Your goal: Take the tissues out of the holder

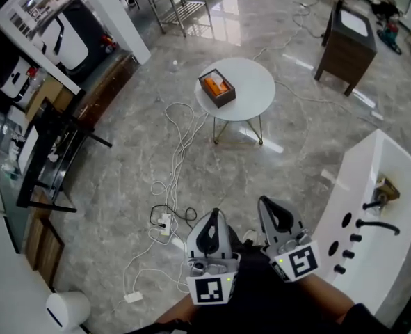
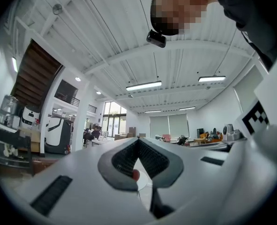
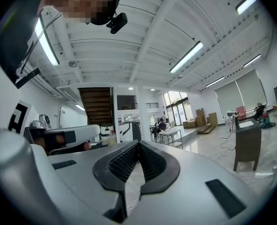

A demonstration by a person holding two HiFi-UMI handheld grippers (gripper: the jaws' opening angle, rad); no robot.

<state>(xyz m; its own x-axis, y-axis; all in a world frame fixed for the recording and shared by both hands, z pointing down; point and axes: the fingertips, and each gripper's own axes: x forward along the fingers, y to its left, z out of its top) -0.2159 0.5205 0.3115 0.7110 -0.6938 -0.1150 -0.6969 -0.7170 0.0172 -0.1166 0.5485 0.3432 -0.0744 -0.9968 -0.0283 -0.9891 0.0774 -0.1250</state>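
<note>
While left gripper (image 1: 215, 213) fingers meet, right gripper (image 1: 263, 202) fingers together, both empty

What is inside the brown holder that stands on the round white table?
Through the open top of the holder on the table, something orange shows, probably the tissue pack. Its lower part and any loose tissues are hidden by the holder's walls.

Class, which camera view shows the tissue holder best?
The head view: the tissue holder sits in full on the round white table, with its orange top visible. The left gripper view gives only what may be an orange speck between the jaws. The right gripper view shows none of it.
</note>
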